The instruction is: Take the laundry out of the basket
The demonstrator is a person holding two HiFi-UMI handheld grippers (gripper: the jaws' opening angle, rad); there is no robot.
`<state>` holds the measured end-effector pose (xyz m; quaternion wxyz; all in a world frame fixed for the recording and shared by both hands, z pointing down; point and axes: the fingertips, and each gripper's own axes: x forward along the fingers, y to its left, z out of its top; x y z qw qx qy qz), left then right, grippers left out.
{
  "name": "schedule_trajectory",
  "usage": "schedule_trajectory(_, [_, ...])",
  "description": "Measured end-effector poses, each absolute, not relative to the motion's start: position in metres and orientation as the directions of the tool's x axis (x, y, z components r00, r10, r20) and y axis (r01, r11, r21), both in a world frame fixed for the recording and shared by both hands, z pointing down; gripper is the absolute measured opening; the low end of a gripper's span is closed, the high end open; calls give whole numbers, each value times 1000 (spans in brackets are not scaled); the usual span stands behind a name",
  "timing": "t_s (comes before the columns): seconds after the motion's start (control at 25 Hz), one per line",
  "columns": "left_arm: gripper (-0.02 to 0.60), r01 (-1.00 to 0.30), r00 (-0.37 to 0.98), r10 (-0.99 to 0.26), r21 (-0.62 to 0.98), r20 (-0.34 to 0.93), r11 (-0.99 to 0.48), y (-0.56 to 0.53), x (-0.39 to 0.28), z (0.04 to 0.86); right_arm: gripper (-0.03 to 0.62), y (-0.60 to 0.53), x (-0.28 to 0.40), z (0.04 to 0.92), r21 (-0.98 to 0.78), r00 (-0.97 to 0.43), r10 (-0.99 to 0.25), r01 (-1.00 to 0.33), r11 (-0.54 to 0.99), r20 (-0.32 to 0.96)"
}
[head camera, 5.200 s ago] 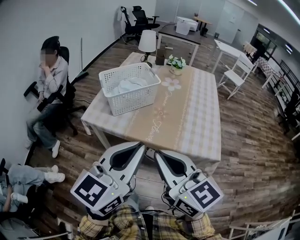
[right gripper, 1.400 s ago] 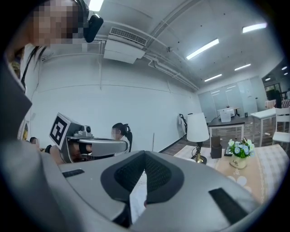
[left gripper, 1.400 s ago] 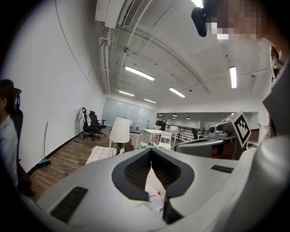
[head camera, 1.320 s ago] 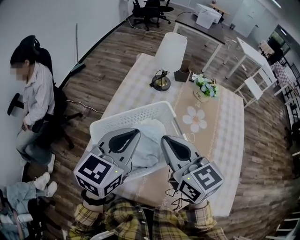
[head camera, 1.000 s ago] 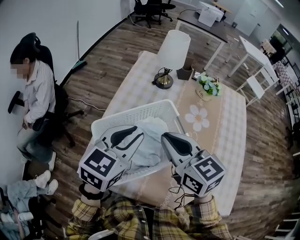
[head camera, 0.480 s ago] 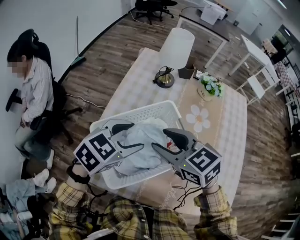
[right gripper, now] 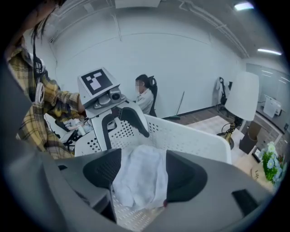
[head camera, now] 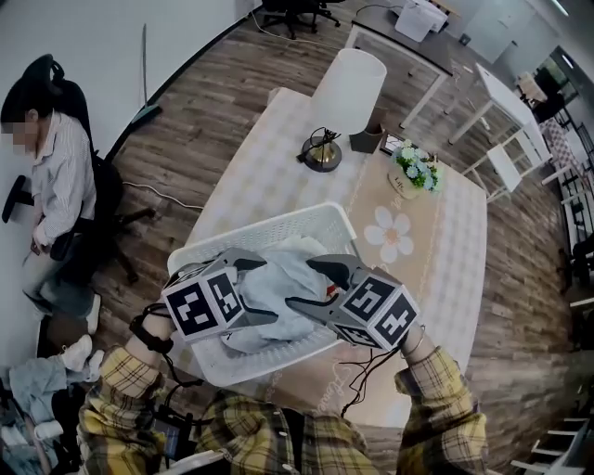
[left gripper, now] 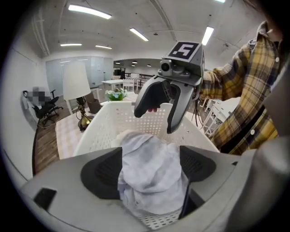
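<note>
The laundry (head camera: pixel 278 289) lay as a crumpled pale heap in the basket (head camera: pixel 278 221) on the surface (head camera: pixel 436 243), its longer run roughly from the near rim toward the far rim. My left claw (head camera: pixel 252 289) and right claw (head camera: pixel 311 283) faced each other across it, both opening, each with cloth between its pads.

Probably an open office: swivel chairs (head camera: pixel 290 9), white desks (head camera: pixel 506 93), ceiling strip lights (left gripper: pixel 88 11), wood-plank floor (head camera: pixel 213 121).
</note>
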<state>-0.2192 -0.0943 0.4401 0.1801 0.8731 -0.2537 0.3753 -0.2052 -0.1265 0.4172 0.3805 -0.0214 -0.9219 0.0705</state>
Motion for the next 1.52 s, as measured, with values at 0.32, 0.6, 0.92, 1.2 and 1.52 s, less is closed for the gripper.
schedule_trajectory(0.32, [476, -448, 602, -125, 204, 789, -871, -91, -213, 469, 405, -112, -210, 451, -117, -559, 191, 165, 979, 807])
schedule_trajectory(0.6, [505, -331, 537, 27, 240, 843, -913, -80, -212, 500, 426, -98, -213, 489, -115, -427, 235, 288, 951, 873])
schedule_trajectory(0.92, [505, -227, 382, 132, 231, 915, -946, -63, -216, 550, 426, -79, -207, 532, -169, -305, 283, 351, 921, 909])
schedule_trajectory(1.2, [505, -166, 337, 178, 245, 924, -955, -52, -214, 572, 426, -71, -203, 553, -185, -243, 292, 385, 904, 925])
schedule_trajectory(1.52, [472, -148, 290, 119, 167, 950, -975, -54, -215, 584, 228, -88, -209, 560, -121, -298, 241, 370, 921, 924])
